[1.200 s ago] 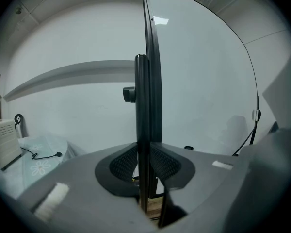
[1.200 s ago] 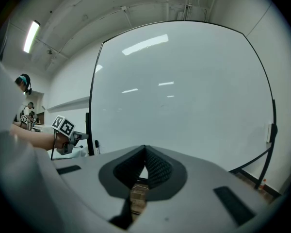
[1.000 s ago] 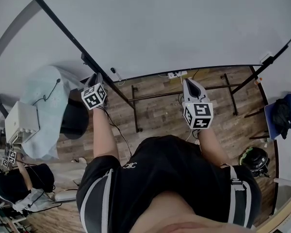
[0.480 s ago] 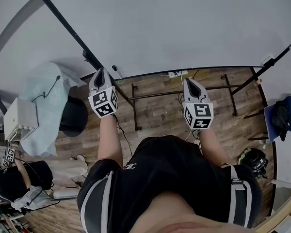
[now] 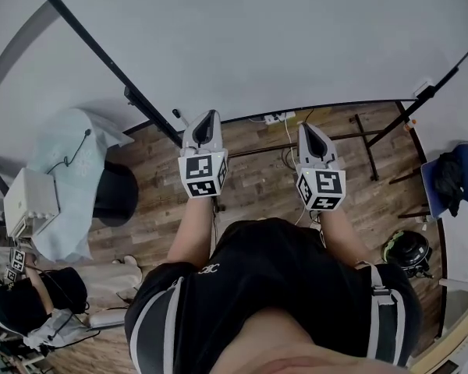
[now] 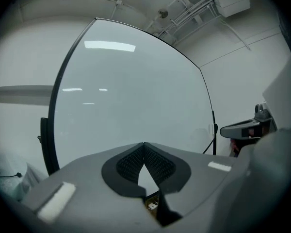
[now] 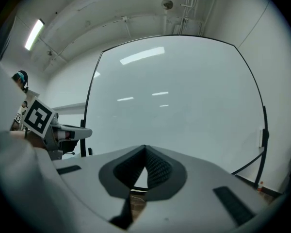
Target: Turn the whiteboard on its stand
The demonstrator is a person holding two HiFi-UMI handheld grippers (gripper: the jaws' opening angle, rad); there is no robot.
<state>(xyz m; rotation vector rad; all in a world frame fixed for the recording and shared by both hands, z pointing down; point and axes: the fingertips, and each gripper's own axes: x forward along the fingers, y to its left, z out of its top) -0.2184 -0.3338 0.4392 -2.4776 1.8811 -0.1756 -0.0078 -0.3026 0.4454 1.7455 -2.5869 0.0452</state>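
Note:
The whiteboard [image 5: 257, 45] fills the top of the head view, a large pale panel in a thin black frame, and stands upright ahead in both gripper views [image 6: 136, 96] [image 7: 184, 106]. Its black stand post [image 5: 101, 57] runs down the left side, and the stand's legs [image 5: 366, 142] rest on the wood floor. My left gripper [image 5: 209, 117] [image 6: 144, 144] points at the board's lower edge, shut with nothing between its pads. My right gripper [image 5: 307, 128] [image 7: 145, 148] is level beside it, also shut and empty. Neither touches the board.
A table under a pale blue cloth [image 5: 70, 170] with a white box [image 5: 31, 201] and a black stool [image 5: 117, 189] stand at left. A blue chair with a dark bag [image 5: 452, 181] and a helmet [image 5: 408, 252] are at right. A person [image 5: 23, 302] sits lower left.
My left gripper has left the clamp on the board's left post and swung right, toward the middle, shutting its jaws on the way. The right gripper has barely moved.

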